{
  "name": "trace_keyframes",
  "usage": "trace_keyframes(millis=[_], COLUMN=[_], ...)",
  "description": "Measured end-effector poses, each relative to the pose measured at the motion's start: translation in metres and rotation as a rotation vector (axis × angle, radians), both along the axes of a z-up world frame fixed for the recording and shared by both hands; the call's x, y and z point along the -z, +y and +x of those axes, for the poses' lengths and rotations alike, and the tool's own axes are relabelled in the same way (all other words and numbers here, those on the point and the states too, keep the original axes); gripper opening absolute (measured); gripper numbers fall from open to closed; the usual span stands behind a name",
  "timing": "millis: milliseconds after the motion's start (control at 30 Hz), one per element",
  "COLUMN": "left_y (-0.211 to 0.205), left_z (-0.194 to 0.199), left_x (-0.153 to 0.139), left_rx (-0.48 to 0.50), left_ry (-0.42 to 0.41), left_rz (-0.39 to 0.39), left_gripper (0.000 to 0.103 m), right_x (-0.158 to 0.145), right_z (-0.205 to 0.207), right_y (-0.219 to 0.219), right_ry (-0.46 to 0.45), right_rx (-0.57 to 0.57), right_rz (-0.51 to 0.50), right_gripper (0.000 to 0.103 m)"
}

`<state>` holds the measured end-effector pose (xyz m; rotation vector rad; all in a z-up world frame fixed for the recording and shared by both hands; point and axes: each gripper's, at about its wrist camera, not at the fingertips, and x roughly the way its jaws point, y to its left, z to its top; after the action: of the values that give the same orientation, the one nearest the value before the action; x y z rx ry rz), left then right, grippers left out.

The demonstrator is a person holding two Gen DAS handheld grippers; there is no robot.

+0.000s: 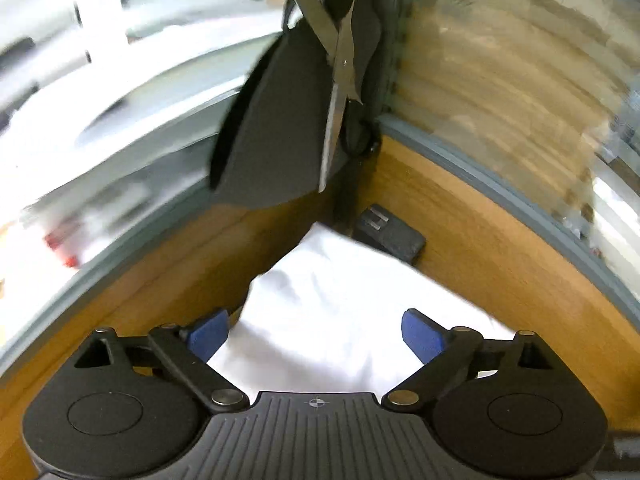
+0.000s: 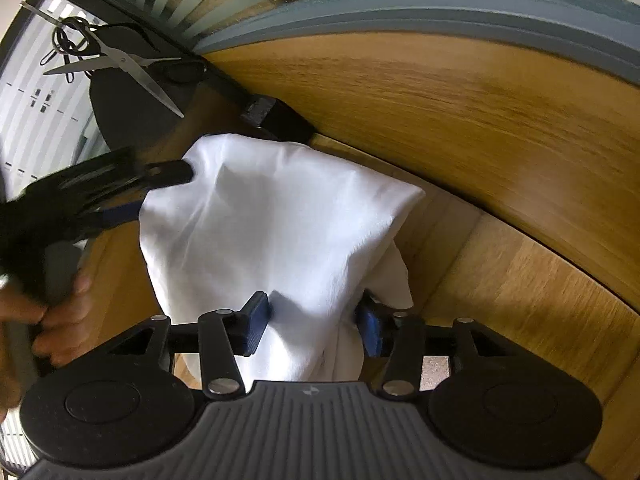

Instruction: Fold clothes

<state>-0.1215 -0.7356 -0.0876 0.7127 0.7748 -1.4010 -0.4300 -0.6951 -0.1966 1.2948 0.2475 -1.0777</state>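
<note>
A folded white garment (image 1: pixel 340 292) lies on the wooden table (image 1: pixel 500 248), near its back corner. My left gripper (image 1: pixel 316 334) is open wide, its blue pads (image 1: pixel 422 334) well apart with the cloth lying between and under them. In the right wrist view the garment (image 2: pixel 272 220) is a rough folded bundle. My right gripper (image 2: pixel 314 324) stands about half open at its near end, bunched cloth filling the gap without a visible pinch. The left gripper (image 2: pixel 160 192), blurred, straddles the garment's far left corner, held by a hand (image 2: pixel 60 316).
A black plug adapter (image 1: pixel 390 236) lies just behind the garment, against the corner. Open scissors (image 2: pixel 132 64) and a dark flat pad (image 2: pixel 120 116) hang on the frosted partition above. A wooden upstand (image 2: pixel 400 100) with a grey rail bounds the table (image 2: pixel 520 300) at the back.
</note>
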Motion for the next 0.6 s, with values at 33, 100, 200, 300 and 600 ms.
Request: trace_keyframes(millis=[33, 100, 200, 300, 600], left_y=[0.008, 0.024, 0.044, 0.048, 0.030], left_z=[0.001, 0.001, 0.000, 0.010, 0.025], left_x=[-0.002, 0.001, 0.008, 0.018, 0.026], left_rx=[-0.008, -0.028, -0.065, -0.121, -0.152], left_ry=[-0.007, -0.017, -0.039, -0.014, 0.049], left_rz=[0.001, 0.008, 0.014, 0.061, 0.053], left_gripper=[0.094, 0.092, 0.073, 0.055, 0.046], right_x=[0.000, 0.000, 0.002, 0.002, 0.003], right_z=[0.001, 0.001, 0.001, 0.000, 0.001], right_y=[0.000, 0.001, 0.001, 0.003, 0.008], right_ry=[0.002, 0.001, -0.009, -0.017, -0.035], right_rx=[0.005, 0.016, 0.029, 0.039, 0.071], right_rz=[0.000, 0.001, 0.010, 0.019, 0.045], right_gripper=[0.050, 0.049, 0.046, 0.044, 0.042])
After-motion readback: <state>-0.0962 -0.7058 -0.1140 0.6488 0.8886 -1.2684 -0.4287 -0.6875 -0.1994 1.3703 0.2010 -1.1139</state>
